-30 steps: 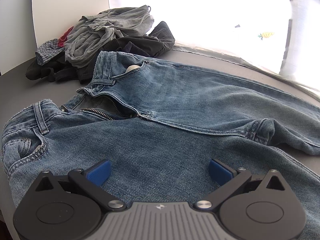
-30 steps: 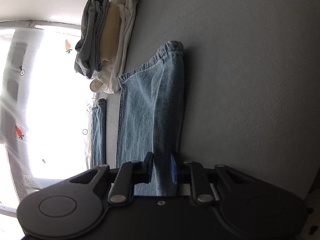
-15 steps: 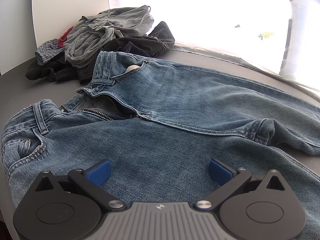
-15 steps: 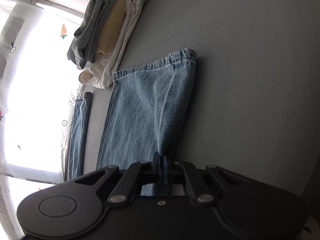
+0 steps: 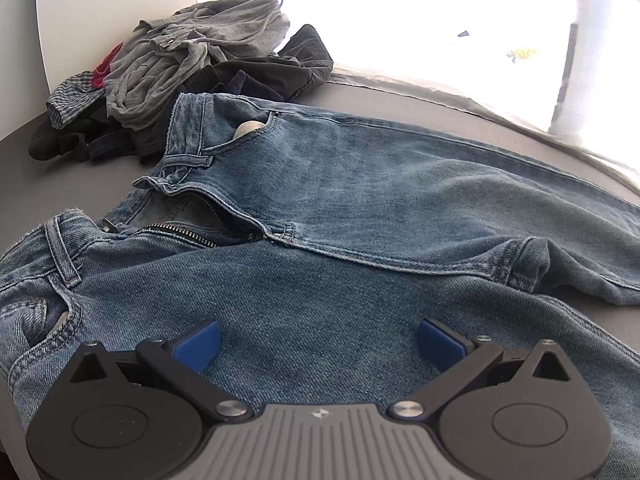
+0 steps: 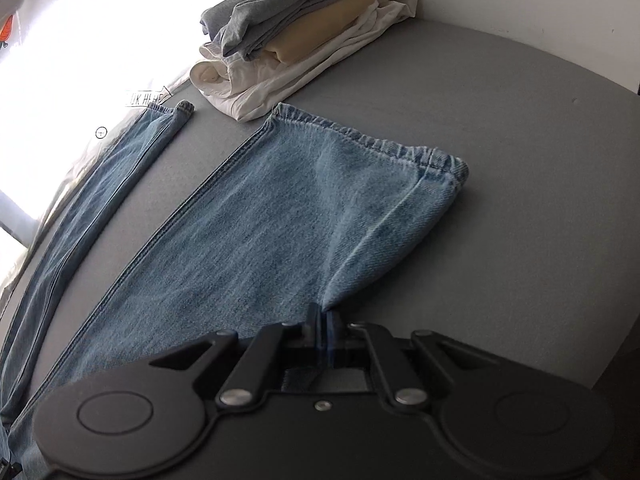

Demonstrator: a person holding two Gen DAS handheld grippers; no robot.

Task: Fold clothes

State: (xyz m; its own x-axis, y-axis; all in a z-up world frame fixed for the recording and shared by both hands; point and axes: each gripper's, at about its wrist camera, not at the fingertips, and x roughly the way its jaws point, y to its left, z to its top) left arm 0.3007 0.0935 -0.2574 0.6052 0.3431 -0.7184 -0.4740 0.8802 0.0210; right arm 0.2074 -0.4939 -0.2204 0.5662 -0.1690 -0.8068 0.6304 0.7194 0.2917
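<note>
Right gripper (image 6: 325,316) tilts downward, pinching the jeans (image 6: 256,232) leg's side edge; bare table (image 6: 520,200) lies beside it; left gripper (image 5: 320,342) hovers spread above denim.

**Open room at three o'clock, piles at twelve**

We see bare grey table (image 6: 520,160) from one to four o'clock of the right gripper (image 6: 324,320). A folded stack (image 6: 304,28) blocks twelve. Between the jeans (image 6: 248,232) legs runs a clear strip. Ahead of the left gripper (image 5: 318,342), a crumpled heap (image 5: 192,68) crowds eleven.
</note>
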